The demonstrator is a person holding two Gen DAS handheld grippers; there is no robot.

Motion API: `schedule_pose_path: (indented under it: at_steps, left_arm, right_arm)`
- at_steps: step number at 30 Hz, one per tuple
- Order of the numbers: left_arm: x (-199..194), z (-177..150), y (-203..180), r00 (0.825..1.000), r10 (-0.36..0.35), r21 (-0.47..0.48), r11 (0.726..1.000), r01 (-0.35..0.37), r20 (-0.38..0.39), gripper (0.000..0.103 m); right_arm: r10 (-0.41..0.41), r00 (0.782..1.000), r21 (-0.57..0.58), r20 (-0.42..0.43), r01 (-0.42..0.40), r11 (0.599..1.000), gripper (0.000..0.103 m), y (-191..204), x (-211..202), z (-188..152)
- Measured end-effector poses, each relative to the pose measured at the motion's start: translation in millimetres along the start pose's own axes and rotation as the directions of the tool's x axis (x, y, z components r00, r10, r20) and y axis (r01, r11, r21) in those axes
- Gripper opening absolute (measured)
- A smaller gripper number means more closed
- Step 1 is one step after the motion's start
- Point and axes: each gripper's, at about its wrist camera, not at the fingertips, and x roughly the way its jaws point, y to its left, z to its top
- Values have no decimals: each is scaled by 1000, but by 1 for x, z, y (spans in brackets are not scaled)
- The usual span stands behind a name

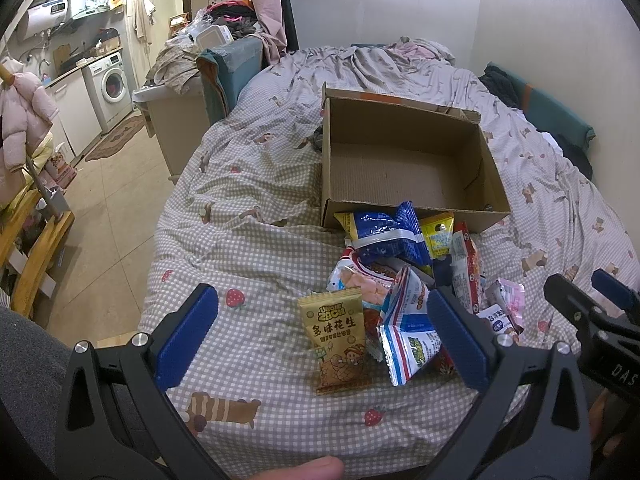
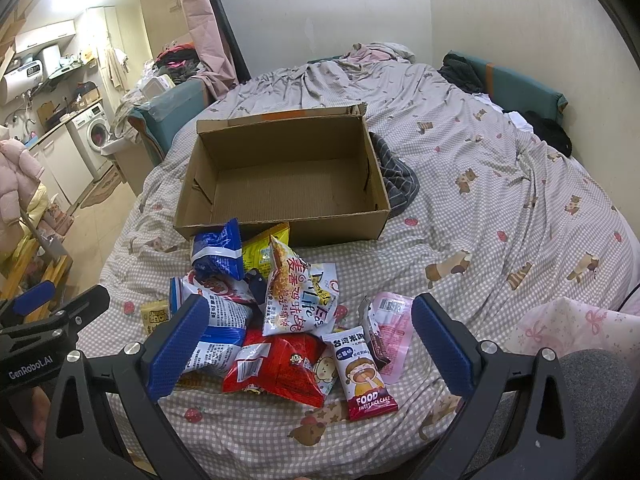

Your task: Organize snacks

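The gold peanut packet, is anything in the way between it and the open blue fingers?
Nothing visible blocks it. The gold peanut packet lies on the bedspread at the pile's left edge, ahead of the open left gripper, with only a blue-and-white packet beside it.

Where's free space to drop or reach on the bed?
Free: the cardboard box floor, and bare quilt right of the box and pile. Crowded: the snack pile against the box's near wall, between both open grippers.
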Motion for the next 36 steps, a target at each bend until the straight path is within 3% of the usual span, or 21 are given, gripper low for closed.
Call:
schedule_pose_path:
  at_steps: [36]
  left_arm:
    - [-2, 1, -4, 1000, -3, -2, 1000, 3, 3, 103]
  right_arm:
    - [-2, 1000, 4, -7, 2, 1000, 103, -1, 2, 0]
